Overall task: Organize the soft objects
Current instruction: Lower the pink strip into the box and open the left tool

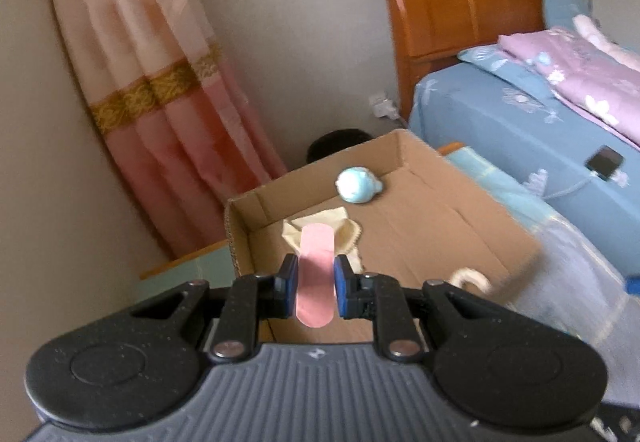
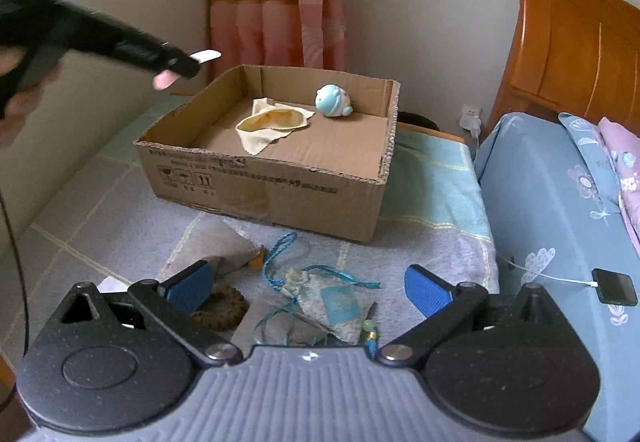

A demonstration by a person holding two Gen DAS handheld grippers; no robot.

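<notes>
The left tongs (image 1: 316, 284) are clamped on a flat pink strip (image 1: 316, 274), gripped about midway along its length, with both rounded ends sticking out past the blue pads. From the right wrist view the strip hangs in the air just outside the near-left corner of the cardboard box (image 2: 280, 197), not yet over its floor. It looks thin, light and slightly bendy, so a middle grip should keep it from drooping; a hold near one end would probably let it flop.

The right tongs (image 2: 308, 292) stand wide apart with nothing between them, poised above a small patterned pouch (image 2: 338, 308) with teal cords that lies on the quilted cover (image 2: 432, 242). The pouch seems soft, limp and light; taking it across its bunched body should be safer than by the loose cords, which could slip or tangle. Just beside it lie a brown fuzzy ring (image 2: 222, 308) and a grey cloth (image 2: 228, 246).

Inside the box already sit a cream cloth (image 2: 272, 123) and a blue round plush toy (image 2: 333, 101). To the right stands the bed (image 2: 560, 201), with a phone (image 2: 614, 286) on its blue sheet.
</notes>
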